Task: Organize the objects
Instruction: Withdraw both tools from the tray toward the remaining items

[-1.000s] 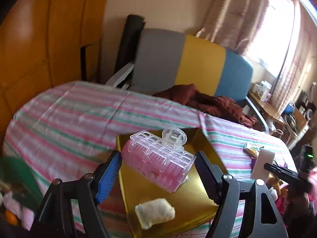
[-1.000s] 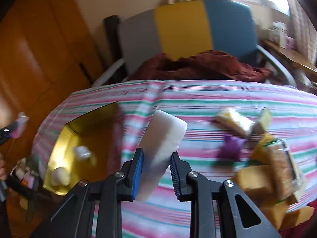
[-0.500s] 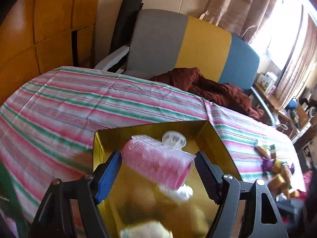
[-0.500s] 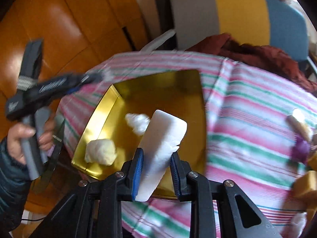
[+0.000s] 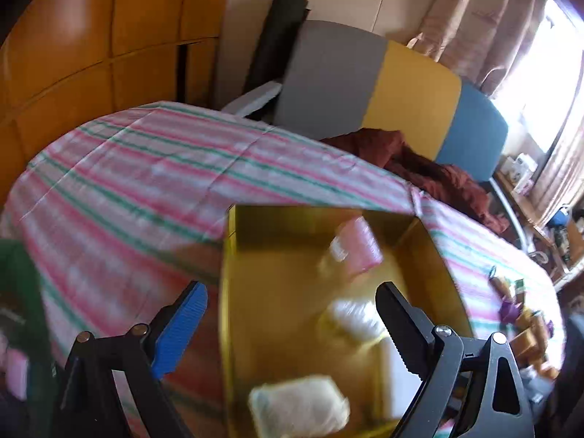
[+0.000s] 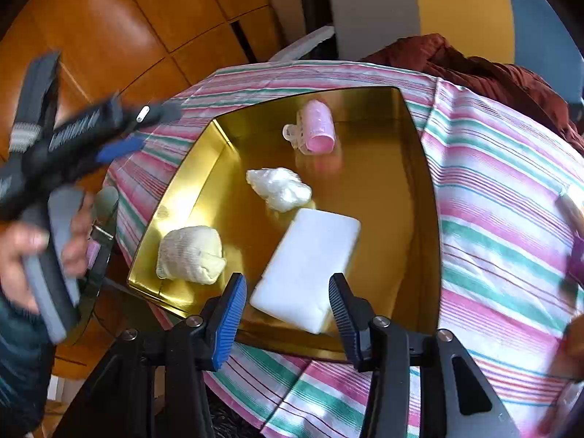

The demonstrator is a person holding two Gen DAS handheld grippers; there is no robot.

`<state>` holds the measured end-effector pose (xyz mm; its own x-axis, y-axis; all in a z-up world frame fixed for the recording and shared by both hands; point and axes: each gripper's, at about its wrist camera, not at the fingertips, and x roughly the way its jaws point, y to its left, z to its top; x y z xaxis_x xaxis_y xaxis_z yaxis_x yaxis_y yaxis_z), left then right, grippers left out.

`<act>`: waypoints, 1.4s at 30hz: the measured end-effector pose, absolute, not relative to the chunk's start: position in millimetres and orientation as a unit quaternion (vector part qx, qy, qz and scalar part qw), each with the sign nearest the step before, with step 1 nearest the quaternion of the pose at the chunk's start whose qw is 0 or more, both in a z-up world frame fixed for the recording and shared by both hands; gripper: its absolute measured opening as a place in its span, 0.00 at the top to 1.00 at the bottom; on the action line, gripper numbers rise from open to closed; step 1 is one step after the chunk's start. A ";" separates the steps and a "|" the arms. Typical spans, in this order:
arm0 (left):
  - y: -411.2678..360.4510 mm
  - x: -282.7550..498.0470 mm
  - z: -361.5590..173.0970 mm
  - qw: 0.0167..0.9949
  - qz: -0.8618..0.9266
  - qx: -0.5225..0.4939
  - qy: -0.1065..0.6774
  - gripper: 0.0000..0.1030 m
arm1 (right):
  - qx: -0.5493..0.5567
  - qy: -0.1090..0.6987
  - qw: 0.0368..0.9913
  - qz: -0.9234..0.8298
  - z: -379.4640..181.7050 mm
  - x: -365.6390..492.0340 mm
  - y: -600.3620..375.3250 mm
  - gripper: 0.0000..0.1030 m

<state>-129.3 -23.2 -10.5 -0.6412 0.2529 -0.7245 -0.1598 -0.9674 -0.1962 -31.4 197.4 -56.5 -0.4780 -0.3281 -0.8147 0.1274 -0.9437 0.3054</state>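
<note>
- Over the gold tray [image 6: 419,189], my right gripper [image 6: 288,314] is opening around the white block [image 6: 310,266], which may snag a rising pad.
- My left gripper [image 5: 292,325], opening and empty, could bump the pink roller [image 6: 317,131].

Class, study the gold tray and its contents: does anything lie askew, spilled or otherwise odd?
Nothing is spilled or damaged. The white block lies slantwise to the gold tray, and the pink hair roller rests on its side, not lined up with the white wad or the cream sock bundle.

My living room at home.
Striped tablecloth [image 5: 153,168], a tricolour armchair [image 5: 412,87], curtains [image 5: 485,33], wood-panelled wall [image 5: 91,36].
</note>
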 end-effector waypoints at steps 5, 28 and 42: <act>-22.4 -91.7 -16.7 0.093 0.914 -0.394 -0.032 0.06 | 0.484 -0.097 0.106 -0.863 -54.1 -23.9 205.4 0.47; 22.3 -38.9 -19.5 0.097 0.923 -0.372 0.035 0.02 | 0.430 -0.043 0.032 -0.901 -35.9 -2.4 206.6 0.35; 48.1 -29.4 -18.2 0.141 0.916 -0.373 0.050 0.02 | 0.424 -0.052 -0.017 -0.904 -32.3 10.1 242.4 0.34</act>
